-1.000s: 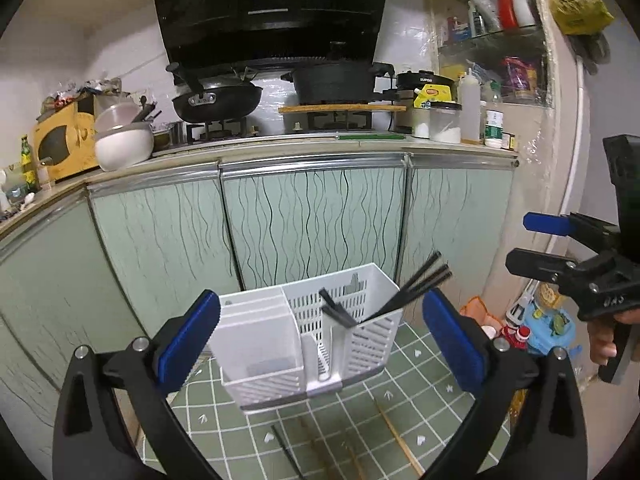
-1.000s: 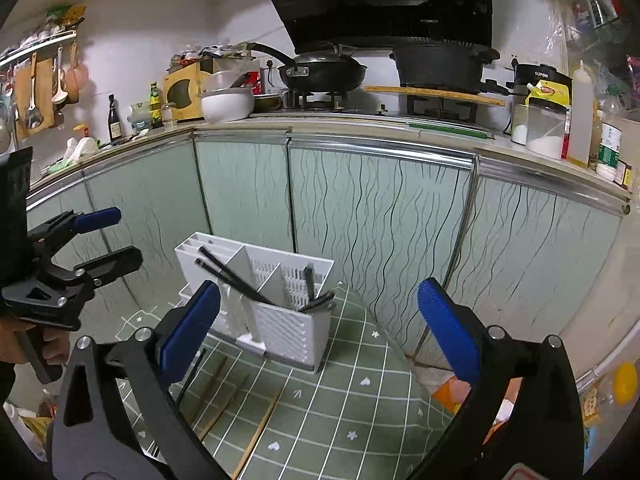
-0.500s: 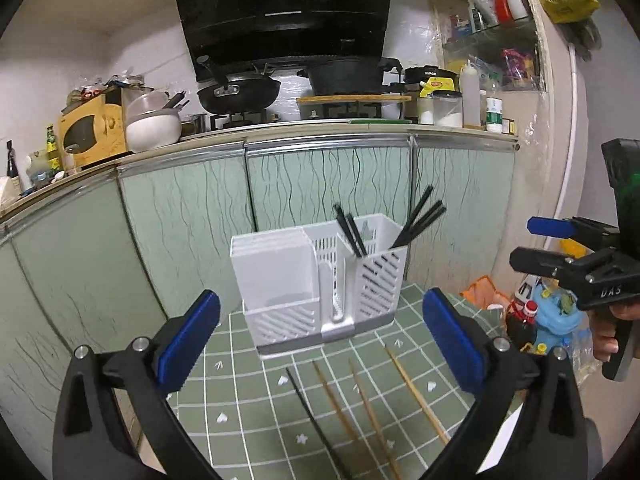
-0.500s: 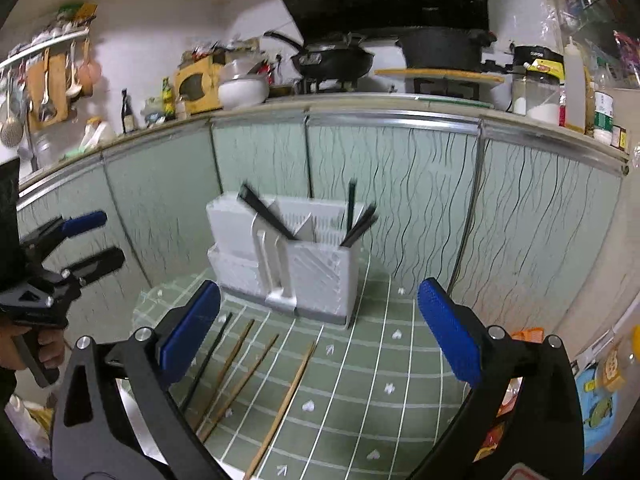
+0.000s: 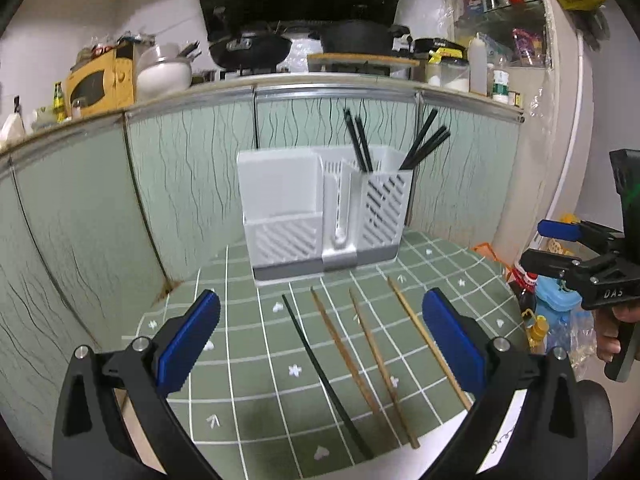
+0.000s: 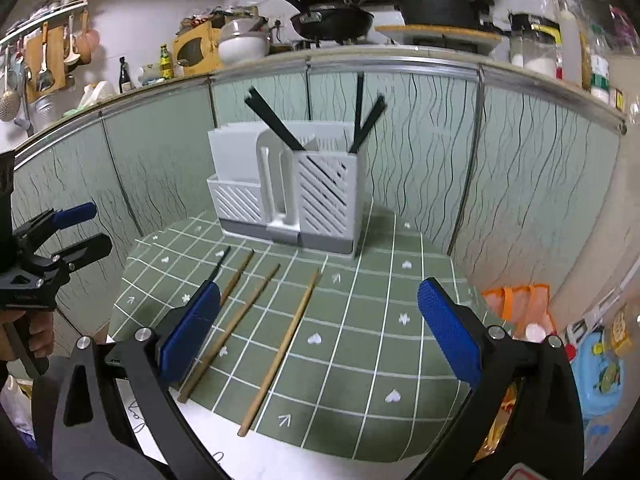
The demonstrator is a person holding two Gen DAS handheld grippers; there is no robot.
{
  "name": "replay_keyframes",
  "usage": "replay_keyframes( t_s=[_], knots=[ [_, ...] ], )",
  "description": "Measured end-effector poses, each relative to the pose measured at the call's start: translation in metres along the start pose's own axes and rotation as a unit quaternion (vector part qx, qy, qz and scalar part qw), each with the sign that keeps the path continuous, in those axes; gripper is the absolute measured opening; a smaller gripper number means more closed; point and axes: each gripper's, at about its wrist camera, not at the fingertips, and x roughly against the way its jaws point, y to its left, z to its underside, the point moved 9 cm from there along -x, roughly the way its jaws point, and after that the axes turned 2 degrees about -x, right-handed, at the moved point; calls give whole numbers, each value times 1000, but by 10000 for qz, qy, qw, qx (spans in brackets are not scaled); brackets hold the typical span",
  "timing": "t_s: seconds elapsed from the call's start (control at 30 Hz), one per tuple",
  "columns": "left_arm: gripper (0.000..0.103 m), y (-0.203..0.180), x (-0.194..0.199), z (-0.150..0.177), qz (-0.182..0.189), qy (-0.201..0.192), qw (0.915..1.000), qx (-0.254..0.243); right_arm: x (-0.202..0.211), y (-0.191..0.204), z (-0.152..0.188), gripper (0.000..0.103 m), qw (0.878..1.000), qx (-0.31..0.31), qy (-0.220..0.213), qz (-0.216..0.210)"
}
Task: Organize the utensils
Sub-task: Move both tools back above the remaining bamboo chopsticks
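Note:
A white utensil holder point(image 5: 324, 212) stands at the back of a green checked mat point(image 5: 248, 344); several black chopsticks point(image 5: 424, 144) stick out of it. It also shows in the right wrist view point(image 6: 288, 188). On the mat lie one black chopstick point(image 5: 320, 372) and three wooden chopsticks point(image 5: 376, 356), also in the right wrist view point(image 6: 280, 348). My left gripper point(image 5: 320, 340) is open and empty above the mat's front. My right gripper point(image 6: 320, 332) is open and empty, to the right of the left one.
Green cabinet doors point(image 5: 180, 184) stand right behind the holder. A counter above carries pans point(image 5: 248, 50), a pot point(image 5: 356, 38) and jars. Bottles and toys point(image 5: 556, 300) sit on the floor at the right.
Both grippers have tilted down and drawn back. The holder now sits higher in view and the chopsticks on the mat have come into full view. Both stay open.

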Motion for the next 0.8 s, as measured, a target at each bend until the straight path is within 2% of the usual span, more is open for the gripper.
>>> replay_keyframes(
  t_s=[0.23,0.5,0.63,0.73,0.8],
  knots=[
    [98,-2,-21,25,59,166,9998,4,-15,-1,12,95,9999,-25,124,67],
    [98,0,-29,34,205,154,9996,89,-21,6,8,95,9998,117,156,73],
    [98,2,-28,35,109,182,9997,-96,-20,8,3,95,9996,193,181,120],
    [98,5,-26,36,-121,216,9994,-232,-21,5,7,95,9995,123,256,170],
    [98,4,-24,38,-87,226,9994,-239,-21,3,13,95,9994,51,289,178]
  ],
)
